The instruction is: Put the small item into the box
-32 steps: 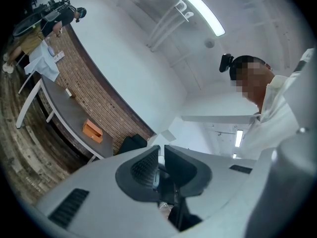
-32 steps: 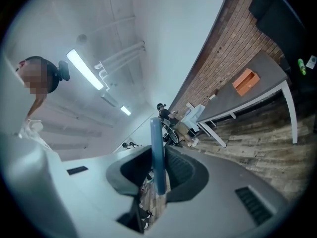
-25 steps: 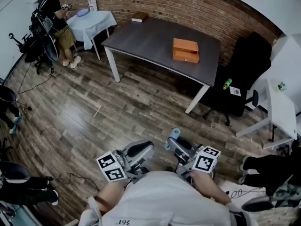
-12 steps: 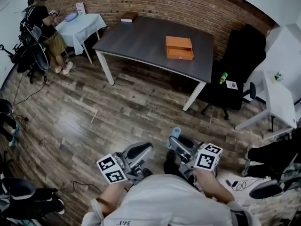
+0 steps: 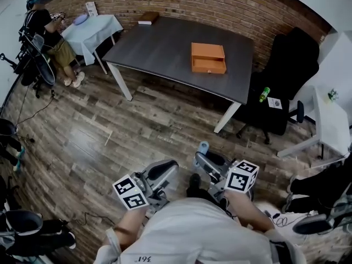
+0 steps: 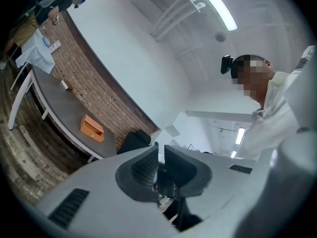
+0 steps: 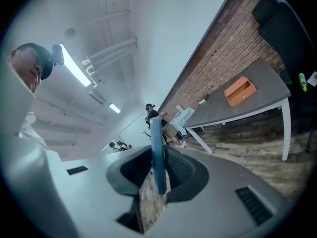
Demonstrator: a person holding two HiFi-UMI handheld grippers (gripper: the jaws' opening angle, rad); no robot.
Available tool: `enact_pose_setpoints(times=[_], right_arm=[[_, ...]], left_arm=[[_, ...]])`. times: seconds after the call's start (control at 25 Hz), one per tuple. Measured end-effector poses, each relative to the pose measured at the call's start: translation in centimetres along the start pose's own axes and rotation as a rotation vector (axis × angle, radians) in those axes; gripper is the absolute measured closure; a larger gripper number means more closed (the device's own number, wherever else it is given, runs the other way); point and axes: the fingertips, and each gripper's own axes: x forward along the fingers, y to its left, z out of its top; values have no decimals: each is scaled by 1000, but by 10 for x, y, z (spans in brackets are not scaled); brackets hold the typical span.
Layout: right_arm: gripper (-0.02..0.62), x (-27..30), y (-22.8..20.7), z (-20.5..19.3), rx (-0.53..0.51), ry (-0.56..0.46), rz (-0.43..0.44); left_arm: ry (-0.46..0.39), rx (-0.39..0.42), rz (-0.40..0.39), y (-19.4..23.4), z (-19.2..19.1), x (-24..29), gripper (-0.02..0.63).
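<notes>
Here, well short of the table (image 5: 165, 43) bearing the orange box (image 5: 208, 58), the right gripper (image 7: 158, 170) pinches the thin blue item (image 7: 157, 143), while the left gripper (image 6: 161, 157) has its jaws slightly apart, empty.

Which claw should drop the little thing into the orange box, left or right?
Right. The right claw grips the thin blue item, while the left claw has nothing between its jaws. The orange box sits on the dark table ahead, far from both claws.

An office-like room: brick wall (image 5: 220, 7), grey table (image 5: 159, 48), black office chair (image 5: 289, 65), plank floor (image 5: 110, 125).
</notes>
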Motion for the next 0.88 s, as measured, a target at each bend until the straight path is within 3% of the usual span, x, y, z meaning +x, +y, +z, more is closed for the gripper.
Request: enact_pose_setpoints(times=[0.52, 0.88], right_arm=[[505, -15, -100, 93, 1, 18, -13], [505, -11, -141, 125, 15, 10, -32]], left_arm=[[-14, -11, 16, 52, 13, 129, 560], [-8, -13, 19, 76, 24, 172, 560]])
